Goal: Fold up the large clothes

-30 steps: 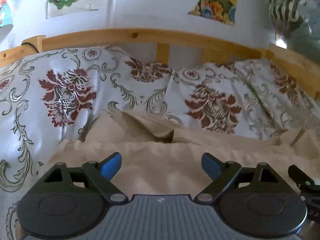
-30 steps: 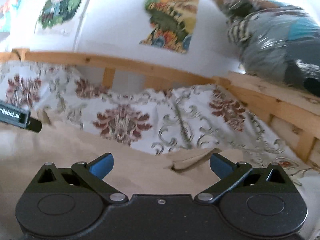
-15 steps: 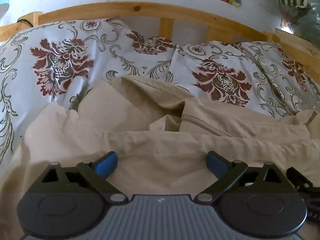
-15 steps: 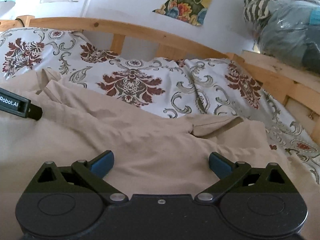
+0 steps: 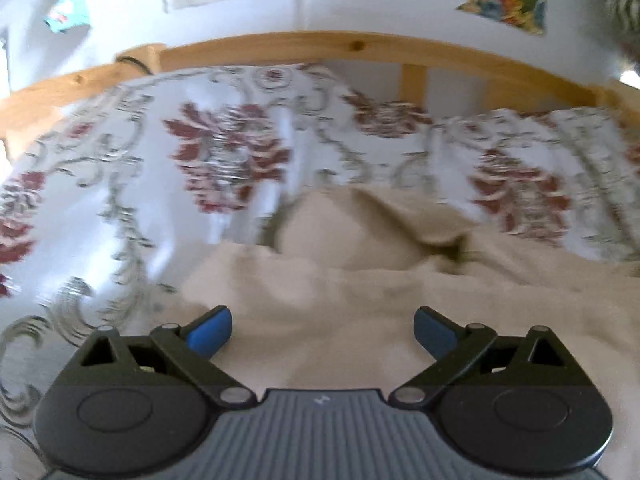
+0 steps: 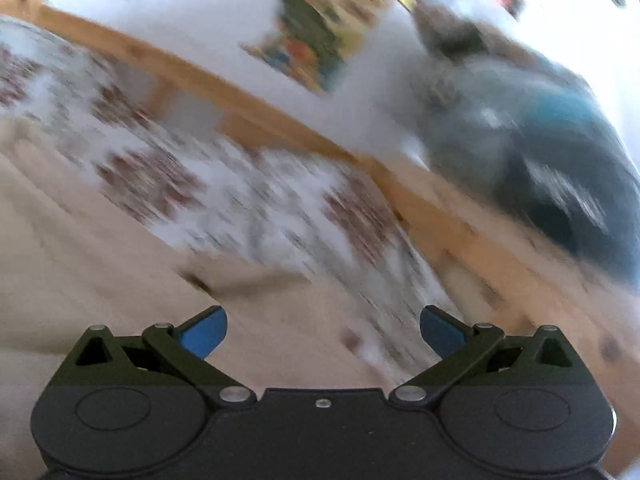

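On the bed, one beige garment [image 5: 360, 280], rumpled below two floral pillows [image 5: 224, 160], edges lost in blur. Left gripper [image 5: 322, 326] and right gripper [image 6: 323, 330]: fingers spread wide, gripping nothing.

Soft daylight fills both fisheye views, which bend the wooden headboard [image 5: 360, 46] into an arc, with mild blur on the left and heavy diagonal smear on the right, only the gripper bodies staying sharp.
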`<move>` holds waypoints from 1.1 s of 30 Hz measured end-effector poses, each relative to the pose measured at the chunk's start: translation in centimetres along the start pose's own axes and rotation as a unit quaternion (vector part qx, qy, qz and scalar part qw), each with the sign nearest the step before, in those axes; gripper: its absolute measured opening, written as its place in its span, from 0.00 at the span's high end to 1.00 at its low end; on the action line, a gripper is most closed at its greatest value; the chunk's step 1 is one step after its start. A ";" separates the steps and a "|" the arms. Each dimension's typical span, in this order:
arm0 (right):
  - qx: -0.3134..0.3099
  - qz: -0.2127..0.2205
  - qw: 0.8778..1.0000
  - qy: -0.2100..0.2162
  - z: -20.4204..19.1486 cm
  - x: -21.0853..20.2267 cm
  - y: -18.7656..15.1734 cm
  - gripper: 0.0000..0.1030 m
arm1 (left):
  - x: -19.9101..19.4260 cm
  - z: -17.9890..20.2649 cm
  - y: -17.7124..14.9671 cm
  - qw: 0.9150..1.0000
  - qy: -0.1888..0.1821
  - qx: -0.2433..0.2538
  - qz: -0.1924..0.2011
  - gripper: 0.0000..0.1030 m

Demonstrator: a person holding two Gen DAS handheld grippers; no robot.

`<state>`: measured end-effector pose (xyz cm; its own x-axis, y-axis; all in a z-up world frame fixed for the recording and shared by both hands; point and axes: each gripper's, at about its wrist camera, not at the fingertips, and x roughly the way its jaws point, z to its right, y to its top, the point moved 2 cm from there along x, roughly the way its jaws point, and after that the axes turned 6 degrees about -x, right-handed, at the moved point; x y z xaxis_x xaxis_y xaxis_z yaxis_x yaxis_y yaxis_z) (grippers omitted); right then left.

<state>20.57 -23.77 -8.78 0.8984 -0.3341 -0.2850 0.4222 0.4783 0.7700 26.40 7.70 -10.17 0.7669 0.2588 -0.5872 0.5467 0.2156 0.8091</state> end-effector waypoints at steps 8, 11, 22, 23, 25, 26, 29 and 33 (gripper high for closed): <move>0.090 -0.087 0.992 0.019 1.5 3.6 -4.5 0.01 | 1.8 0.0 -2.1 0.997 0.030 0.064 0.014 0.00; 0.095 -0.084 0.992 0.024 0.9 4.0 -5.3 0.01 | 2.2 -0.2 -2.0 0.998 0.024 0.057 0.007 0.00; 0.161 -0.063 0.984 0.030 3.1 0.1 -2.9 0.01 | -6.7 -3.2 -3.0 0.999 -0.001 0.028 0.047 0.01; 0.177 -0.059 0.982 0.040 3.4 -0.8 -2.3 0.01 | -7.6 -3.6 -3.3 0.999 -0.001 0.018 0.042 0.01; 0.213 -0.058 0.973 0.063 3.9 -3.0 -1.0 0.01 | -9.2 -4.9 -4.1 1.000 -0.014 -0.017 0.013 0.01; 0.230 -0.058 0.969 0.076 4.0 -4.1 -0.5 0.01 | -9.7 -5.5 -4.5 0.999 -0.023 -0.039 -0.002 0.01; 0.284 -0.049 0.951 0.113 4.2 -8.4 0.2 0.01 | -10.5 -7.4 -5.9 0.991 -0.067 -0.113 -0.039 0.01; 0.334 -0.082 0.928 0.144 3.6 -11.8 -0.8 0.01 | -9.1 -8.0 -6.7 0.970 -0.135 -0.184 -0.089 0.01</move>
<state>9.15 -23.15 -3.98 0.8644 -0.0818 -0.4962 0.4733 -0.2013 0.8576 13.06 11.39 -10.47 0.7582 -0.0585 -0.6494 0.5600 0.5685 0.6027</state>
